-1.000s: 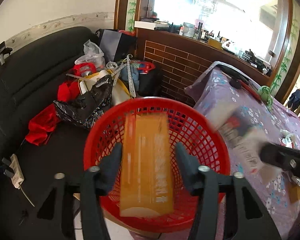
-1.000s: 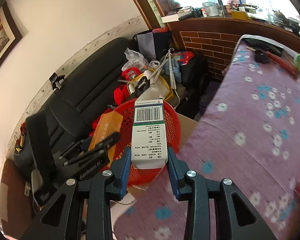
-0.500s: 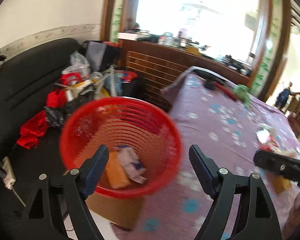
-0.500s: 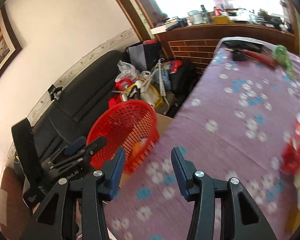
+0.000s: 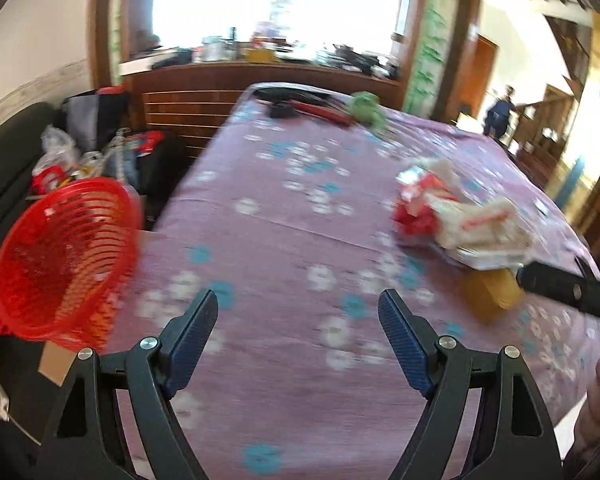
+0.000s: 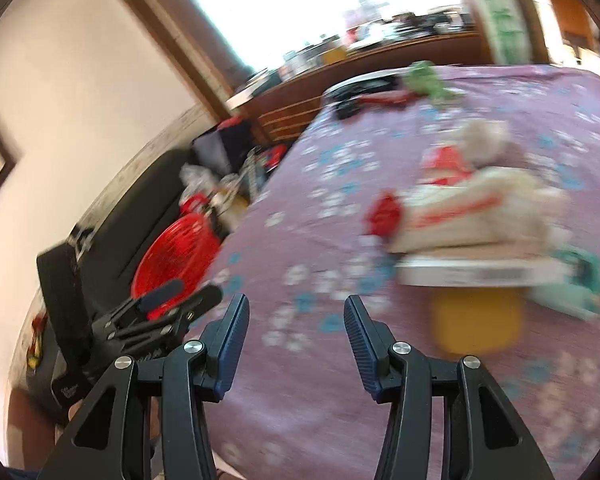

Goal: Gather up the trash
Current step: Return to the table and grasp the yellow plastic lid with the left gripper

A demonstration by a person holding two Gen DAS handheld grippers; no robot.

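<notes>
Left wrist view: left hand-held gripper (image 5: pixel 298 312) released, jaws wide apart, nothing between them; blue pads (image 5: pixel 192 334) clear of everything. Its jaws have just been opening. It points down over the tabletop (image 5: pixel 284 240), which has a purple floral cloth. Red basket (image 5: pixel 60 256) sits to the gripper's left, off the tabletop edge, mouth tipped toward the camera; contents too blurred to tell. Ahead and to the right lies the trash pile (image 5: pixel 460 220): white and red wrappers on a flat white box, well apart from the pads. A yellow box (image 5: pixel 492 296) sits just at the near side of the pile. The other gripper's black finger enters from the right edge, next to the yellow box. Green item (image 5: pixel 366 108) and dark tools lie at the far end of the tabletop.

Right wrist view: right hand-held gripper (image 6: pixel 296 330) released, jaws parted, empty; its jaws have also just been opening. Trash pile (image 6: pixel 468 216) lies ahead and to the right, not touching. Yellow box (image 6: pixel 476 322) is close to the right of the right pad, under the flat box's near edge. Basket (image 6: pixel 172 256) is to the left and beyond, beside a black sofa (image 6: pixel 112 216). Left gripper (image 6: pixel 156 316) shows at left, near the basket. Frames are motion-blurred; labels unreadable.
</notes>
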